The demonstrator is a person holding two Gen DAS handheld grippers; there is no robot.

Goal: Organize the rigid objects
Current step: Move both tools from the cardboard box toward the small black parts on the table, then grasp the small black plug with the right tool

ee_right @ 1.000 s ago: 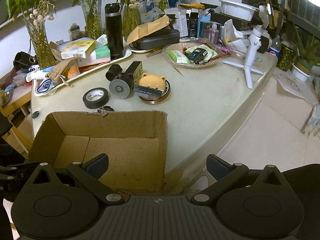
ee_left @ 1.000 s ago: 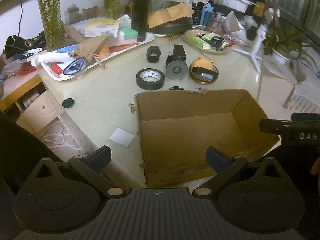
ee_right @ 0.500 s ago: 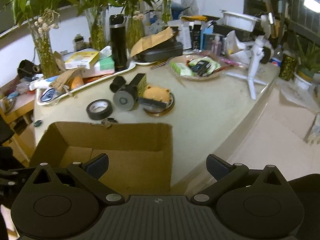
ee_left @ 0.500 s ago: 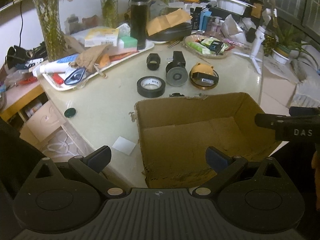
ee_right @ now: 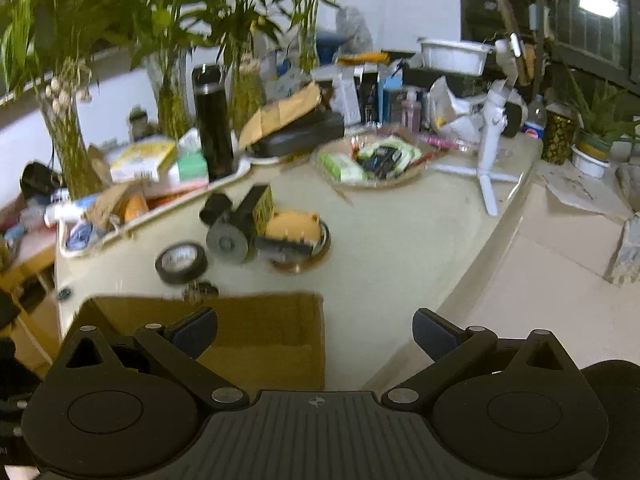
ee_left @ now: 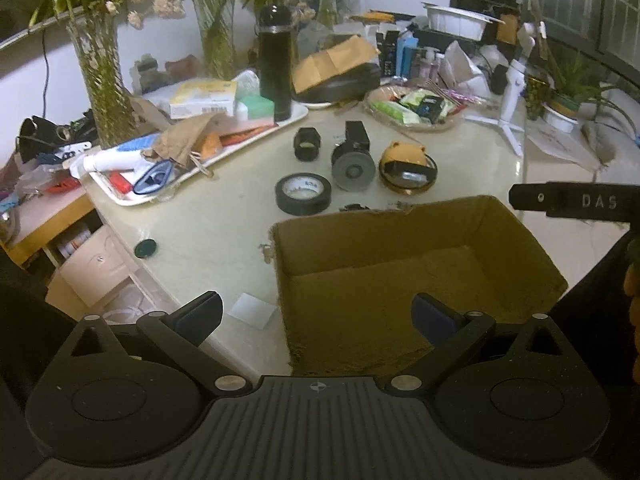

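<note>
From the left wrist, the left gripper (ee_left: 316, 316) hangs with jaws apart and empty over the cardboard box (ee_left: 404, 276); the tape roll (ee_left: 303, 193) lies ahead, just beyond the box's far wall. From the right wrist, the right gripper (ee_right: 315, 330), jaws likewise spread and empty, sees the tape roll (ee_right: 181, 262) ahead-left, the grey-faced cylinder (ee_right: 228, 242) nearer centre.

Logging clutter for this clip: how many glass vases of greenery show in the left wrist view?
2. One vase stands far left behind the white tray; another vase is left of the black flask. More stems behind the flask may hide others.
</note>
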